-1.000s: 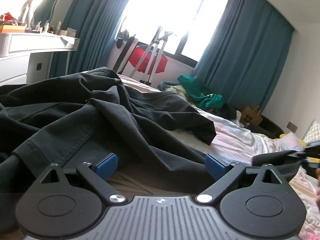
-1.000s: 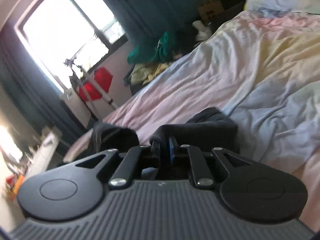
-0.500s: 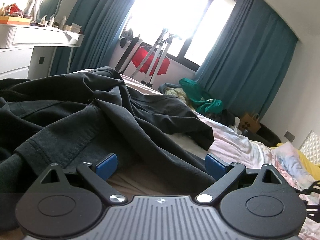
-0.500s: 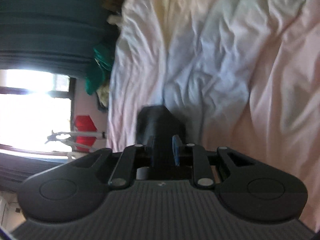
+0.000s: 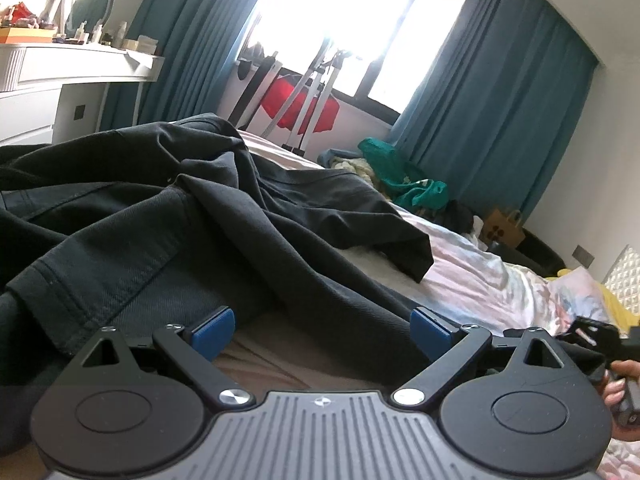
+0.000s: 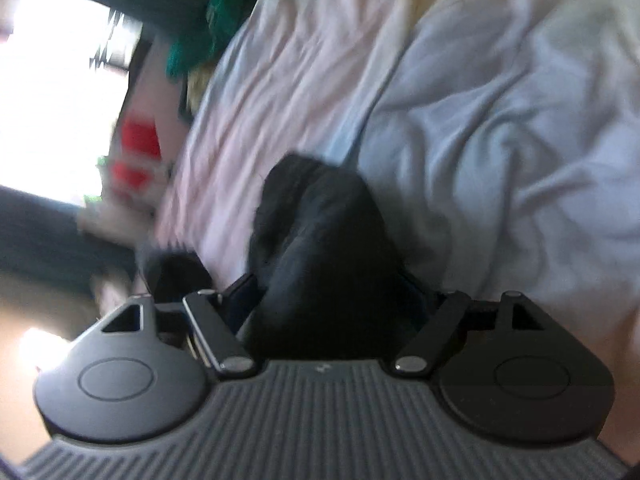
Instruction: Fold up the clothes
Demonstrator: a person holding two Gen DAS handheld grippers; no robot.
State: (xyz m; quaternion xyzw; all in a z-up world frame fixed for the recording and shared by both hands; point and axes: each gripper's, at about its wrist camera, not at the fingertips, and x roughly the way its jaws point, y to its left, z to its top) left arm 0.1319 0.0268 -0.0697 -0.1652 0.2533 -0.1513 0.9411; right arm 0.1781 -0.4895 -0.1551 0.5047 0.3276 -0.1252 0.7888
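Left gripper (image 5: 322, 330): jaws spread wide, gripping nothing; black garment (image 5: 168, 216) just ahead, its hem beside the left pad.
Right gripper (image 6: 332, 296): jaws opening, a garment fold (image 6: 320, 240) between them.
Bedsheet (image 6: 500, 120): beyond.

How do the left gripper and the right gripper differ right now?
The left gripper has bare bed between its blue pads, while dark cloth fills the right gripper, whose jaws are opening. The left view is sharp; the right view is blurred. Both stand wide apart.
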